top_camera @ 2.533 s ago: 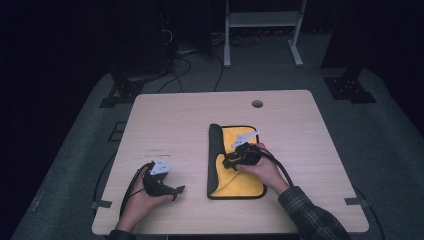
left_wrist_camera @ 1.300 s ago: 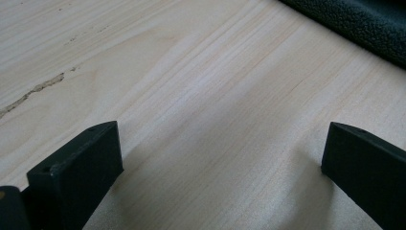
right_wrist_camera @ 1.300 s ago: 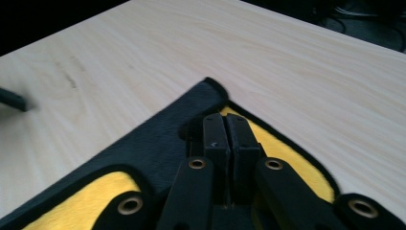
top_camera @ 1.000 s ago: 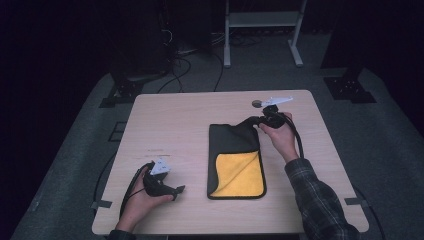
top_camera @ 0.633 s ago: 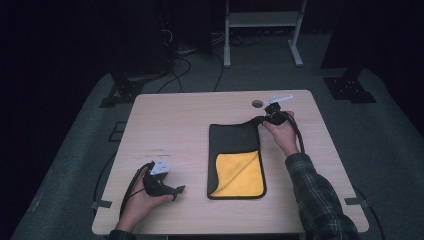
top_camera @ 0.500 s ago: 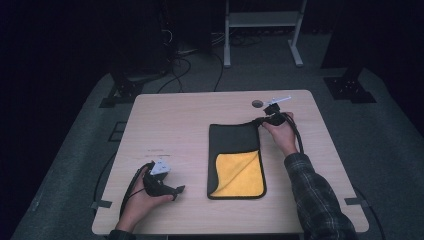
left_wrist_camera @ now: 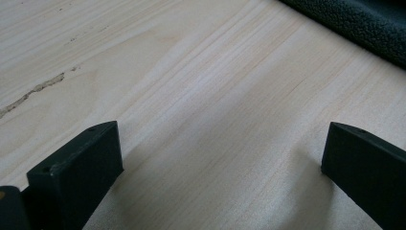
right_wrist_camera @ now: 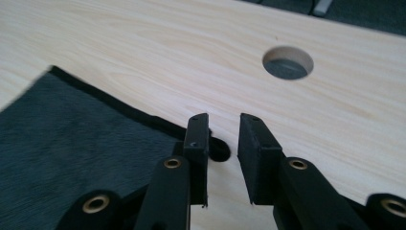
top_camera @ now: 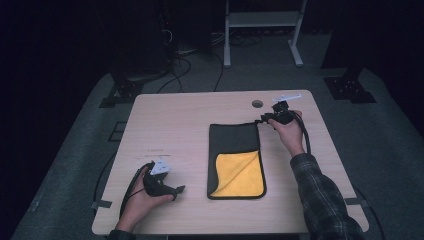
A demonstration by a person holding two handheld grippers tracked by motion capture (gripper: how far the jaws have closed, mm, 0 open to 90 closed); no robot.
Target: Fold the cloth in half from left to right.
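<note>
Black microfibre cloth with folded-up yellow corner [top_camera: 235, 160] lying flat, long axis running near-to-far | right gripper [top_camera: 264, 120] jaws just opening slightly, gripping nothing, beside far-right corner | left gripper [top_camera: 176, 192] gaping wide, holding nothing.

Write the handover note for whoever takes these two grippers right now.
Right gripper: at the far right corner of the cloth, jaws just opened a little, nothing between them; the corner lies on the table beside the left jaw.
Left gripper: open, resting on bare table near the front left, apart from the cloth.
Cloth: far half spread flat, dark side up; near half shows the yellow side, with a dark strip along its left.
Done: far right corner pulled out and let go.
Left: probably flatten the near yellow part.
</note>
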